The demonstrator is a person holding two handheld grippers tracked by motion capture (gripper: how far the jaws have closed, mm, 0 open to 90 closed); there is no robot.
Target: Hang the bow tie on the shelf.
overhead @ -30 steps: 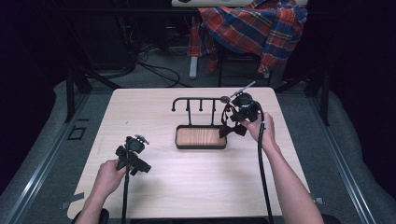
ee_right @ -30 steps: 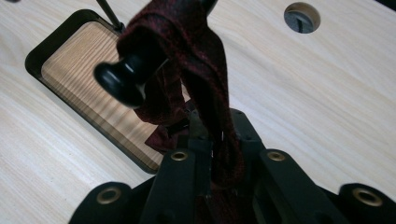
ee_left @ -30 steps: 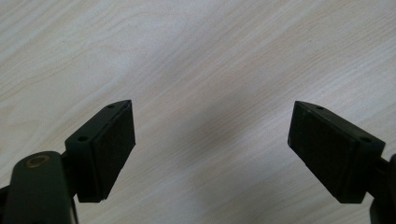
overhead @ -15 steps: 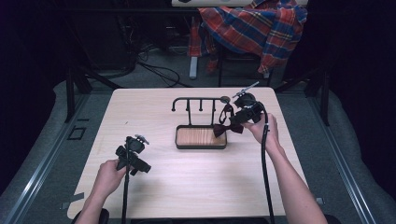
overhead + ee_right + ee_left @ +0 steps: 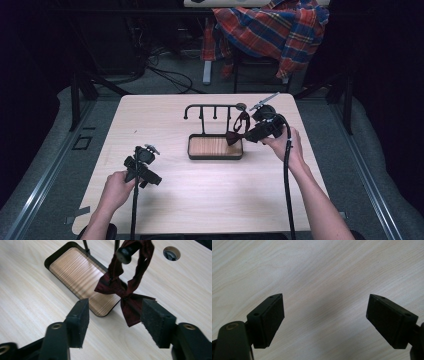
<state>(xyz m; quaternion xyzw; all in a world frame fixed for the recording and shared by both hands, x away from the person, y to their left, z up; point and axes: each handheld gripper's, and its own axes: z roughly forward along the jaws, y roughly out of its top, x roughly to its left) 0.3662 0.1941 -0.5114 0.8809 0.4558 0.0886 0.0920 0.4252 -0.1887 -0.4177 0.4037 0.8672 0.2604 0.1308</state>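
Left hand (image 5: 116, 190): comes in from the desk's (image 5: 165, 115) near edge, toward the near left corner, and holds the left claw (image 5: 150, 176) low over the wood.
Left claw: wide open, with nothing between the jaws. In the left gripper view its two black pads (image 5: 272, 318) stand far apart over bare pale wood grain.
Stand (image 5: 215, 146): in the middle of the desk, nearer the far edge. It has a black-rimmed wooden base tray, a thin black post and a cross bar with short hooks along it.
Bow tie (image 5: 237, 131): dark red. Its strap loops over the right end of the stand's bar, and the bow hangs tilted just past the tray's right edge. In the right gripper view the loop rides on the bar's round black tip and the bow (image 5: 125, 298) droops below it.
Right claw (image 5: 239, 136): open, to the right of the stand. Its jaws sit either side of the bow's lower wing; the right pad is just beside the cloth, and I cannot tell if it touches.
Right hand (image 5: 286, 146): near the desk's right edge, grips the claw's body.
Hole (image 5: 171, 253): a round cable opening in the desk top, beyond the bow tie in the right gripper view.
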